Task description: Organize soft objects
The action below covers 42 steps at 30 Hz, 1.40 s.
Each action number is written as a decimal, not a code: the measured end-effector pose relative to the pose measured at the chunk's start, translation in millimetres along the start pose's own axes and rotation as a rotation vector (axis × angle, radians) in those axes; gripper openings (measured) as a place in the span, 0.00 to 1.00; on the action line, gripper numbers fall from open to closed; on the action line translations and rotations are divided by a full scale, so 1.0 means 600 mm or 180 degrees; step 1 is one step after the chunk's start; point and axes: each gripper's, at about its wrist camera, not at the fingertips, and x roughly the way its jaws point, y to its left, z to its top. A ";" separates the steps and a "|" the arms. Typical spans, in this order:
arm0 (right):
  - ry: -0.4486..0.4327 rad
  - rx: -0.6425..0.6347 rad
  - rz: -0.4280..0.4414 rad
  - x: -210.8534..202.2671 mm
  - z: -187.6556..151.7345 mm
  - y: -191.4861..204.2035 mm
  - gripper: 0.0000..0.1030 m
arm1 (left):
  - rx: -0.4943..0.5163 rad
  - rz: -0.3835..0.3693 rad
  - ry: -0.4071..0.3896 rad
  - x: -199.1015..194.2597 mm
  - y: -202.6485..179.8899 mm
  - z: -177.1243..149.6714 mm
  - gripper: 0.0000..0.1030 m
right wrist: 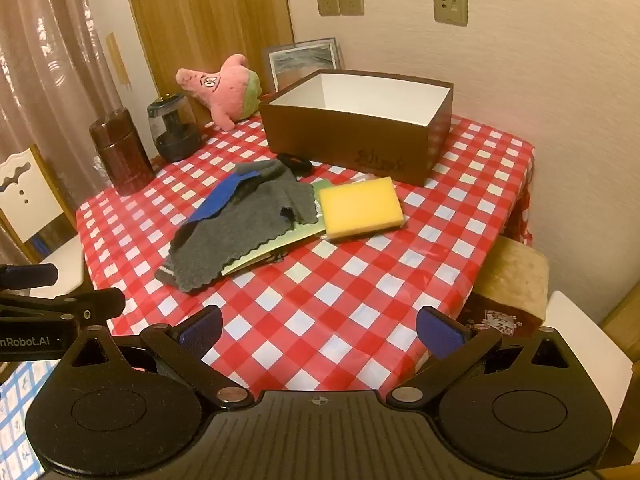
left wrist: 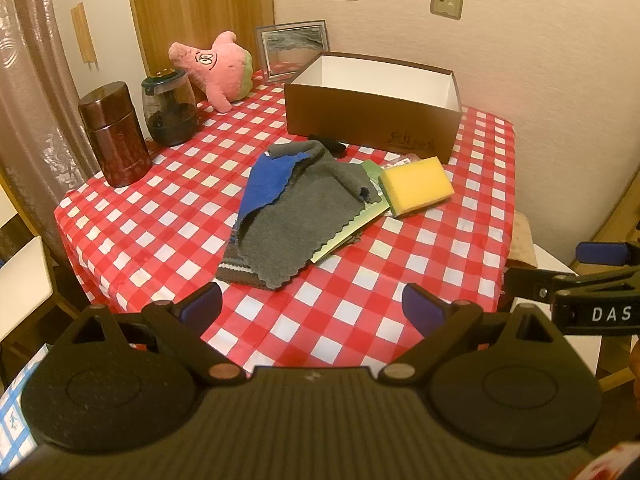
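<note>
Grey cloth (left wrist: pixel 296 208) hides striped item beneath; both grippers (left wrist: pixel 312 308) (right wrist: pixel 318 330) spread wide, empty.

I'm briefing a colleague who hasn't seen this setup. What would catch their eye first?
Probably the red-and-white checked tablecloth, with a heap of grey and blue cloths at its middle and a yellow sponge touching the heap's right side. Behind them stands an open brown box, white inside and apparently empty. A pink starfish plush toy lies at the back left, next to two jars.
</note>
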 end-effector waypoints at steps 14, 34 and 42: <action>0.0000 -0.0003 0.0005 -0.001 0.000 -0.001 1.00 | -0.0002 -0.0001 -0.0001 0.000 0.000 0.000 0.93; 0.0001 -0.0006 0.0005 0.000 0.002 -0.003 1.00 | -0.0007 -0.0007 -0.0002 0.000 0.000 0.000 0.93; -0.0004 -0.0006 0.0007 0.001 0.003 -0.002 1.00 | -0.0006 -0.0009 -0.0002 0.000 0.000 0.000 0.93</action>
